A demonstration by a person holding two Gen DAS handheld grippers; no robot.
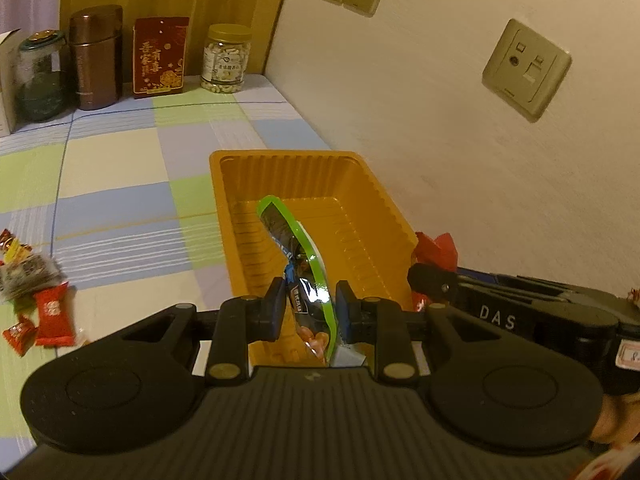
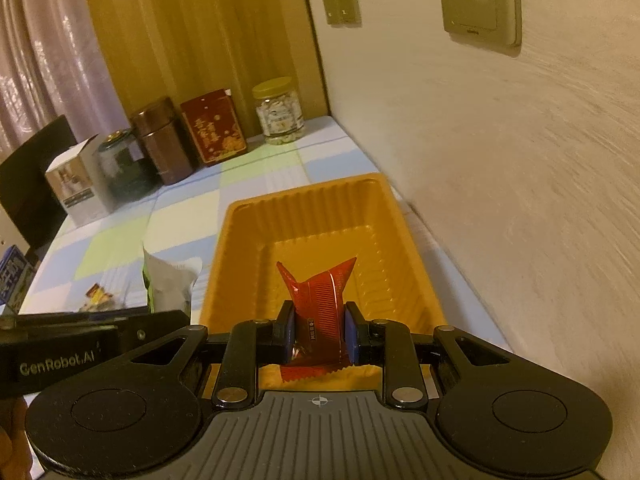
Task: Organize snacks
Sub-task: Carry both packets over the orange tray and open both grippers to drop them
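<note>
The orange tray (image 1: 394, 216) hugs the wall on the desk (image 1: 120, 168). The left claw (image 1: 308, 304) grips a green-edged packet (image 1: 304, 248) and the right claw (image 2: 319, 330) a red packet (image 2: 318, 292), their lower ends hidden.

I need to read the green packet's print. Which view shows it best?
The left wrist view: the green-edged packet is clamped in the left gripper. The right wrist view shows only its pale back.

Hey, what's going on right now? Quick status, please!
Left gripper shut on green packet. Right gripper shut on red packet. Both over orange tray. Nothing in the way.
</note>
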